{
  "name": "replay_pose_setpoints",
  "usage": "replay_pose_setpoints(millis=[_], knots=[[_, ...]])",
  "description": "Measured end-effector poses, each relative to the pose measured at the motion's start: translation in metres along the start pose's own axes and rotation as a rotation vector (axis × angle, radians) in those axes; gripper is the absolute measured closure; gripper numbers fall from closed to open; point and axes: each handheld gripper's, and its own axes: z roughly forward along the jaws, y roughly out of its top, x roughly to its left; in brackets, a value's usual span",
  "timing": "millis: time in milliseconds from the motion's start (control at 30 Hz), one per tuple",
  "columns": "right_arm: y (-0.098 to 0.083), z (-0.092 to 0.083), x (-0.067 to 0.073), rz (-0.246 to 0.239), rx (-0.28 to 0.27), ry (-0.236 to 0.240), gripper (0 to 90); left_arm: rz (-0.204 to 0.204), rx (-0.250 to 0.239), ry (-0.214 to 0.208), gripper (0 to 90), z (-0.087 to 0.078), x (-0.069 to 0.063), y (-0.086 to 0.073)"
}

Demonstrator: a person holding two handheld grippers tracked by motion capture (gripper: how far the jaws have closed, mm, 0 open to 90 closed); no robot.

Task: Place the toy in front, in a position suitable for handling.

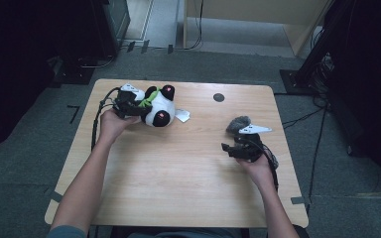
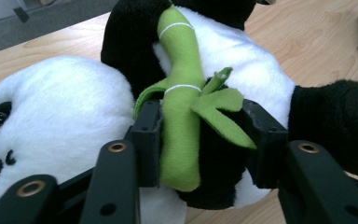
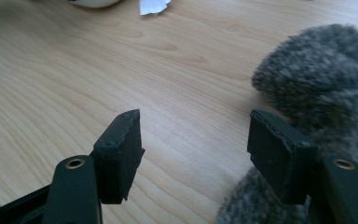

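The left tool (image 2: pixel 200 140) is clamping the panda (image 1: pixel 158 106) at ten o'clock by its green stalk (image 2: pixel 182 112). The soft stalk could slip free. The right tool (image 3: pixel 193 154) is gaping beside the grey fur toy (image 3: pixel 321 88).

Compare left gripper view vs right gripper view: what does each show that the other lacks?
Left gripper view: the left gripper shut on the panda's green bamboo and black arm, plus the panda's eye and a black paw.

Right gripper view: the right gripper open over bare wood, a grey fluffy toy beside one jaw, and a white tag at the top edge.

Shared: the wooden table, a bit of the panda's white body, and a sliver of the grey toy at the left view's edge.
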Motion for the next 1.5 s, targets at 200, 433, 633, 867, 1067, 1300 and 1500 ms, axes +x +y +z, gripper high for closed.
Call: replay_pose_setpoints(millis=[200,433,633,867,1067,1300,1500], knots=[[0.002,-0.006,-0.009,0.009,-0.016,-0.032,37.3,-0.031,-0.005,0.03,67.6,-0.003,-0.007,-0.003],[0.004,-0.011,-0.015,0.024,-0.037,-0.053,37.9,-0.065,-0.01,0.052,70.5,-0.011,-0.013,0.002],[0.006,-0.013,-0.022,0.03,-0.044,-0.081,38.5,-0.078,-0.019,0.032,70.9,-0.022,-0.027,0.007],[0.009,-0.014,-0.028,0.035,-0.053,-0.106,39.6,-0.073,-0.036,0.002,70.9,-0.036,-0.052,0.004],[0.01,-0.011,-0.034,0.053,-0.05,-0.134,40.7,-0.076,-0.034,-0.035,70.8,-0.042,-0.075,-0.001],[0.011,-0.01,-0.041,0.069,-0.053,-0.159,41.9,-0.051,-0.015,-0.062,70.8,-0.041,-0.103,-0.004],[0.01,-0.003,-0.047,0.076,-0.044,-0.18,43.9,-0.049,-0.014,-0.094,70.5,-0.039,-0.131,-0.005]])
